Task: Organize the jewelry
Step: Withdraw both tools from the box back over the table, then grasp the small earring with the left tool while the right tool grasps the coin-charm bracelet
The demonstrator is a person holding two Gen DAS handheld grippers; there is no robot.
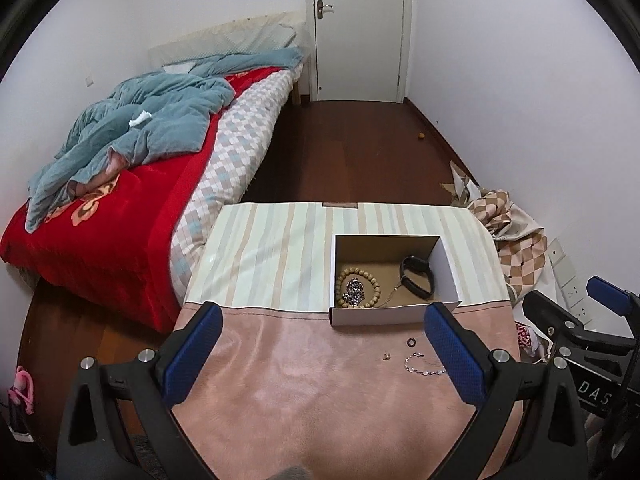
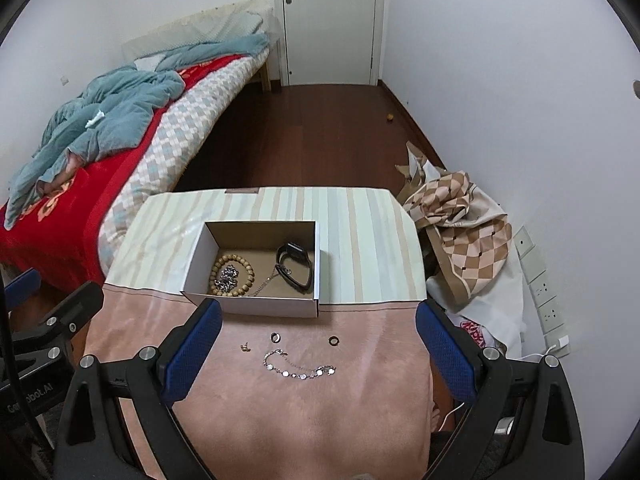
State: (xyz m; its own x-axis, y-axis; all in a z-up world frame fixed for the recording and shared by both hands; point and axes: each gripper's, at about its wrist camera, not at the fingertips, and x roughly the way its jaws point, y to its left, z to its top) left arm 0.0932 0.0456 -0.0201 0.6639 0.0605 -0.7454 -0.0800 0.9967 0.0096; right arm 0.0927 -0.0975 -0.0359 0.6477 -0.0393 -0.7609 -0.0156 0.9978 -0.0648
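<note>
Hovering above the table (image 2: 280, 420), both grippers, left (image 1: 324, 326) and right (image 2: 319, 320), are spread wide, grasping nothing; a bracelet (image 2: 298, 368) lies before the box (image 2: 256, 308).

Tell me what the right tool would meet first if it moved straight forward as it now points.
Probably the silver bracelet on the pink cloth, which lies between the open right tool fingers; beyond it stands the cardboard box. Depth is unclear.

White walls (image 2: 500, 60) enclose a dark wood floor (image 2: 320, 136). Far ahead stands a shut white door (image 2: 330, 20); ahead-left, a bed (image 2: 168, 136) under a rumpled blue blanket (image 2: 108, 108).
</note>
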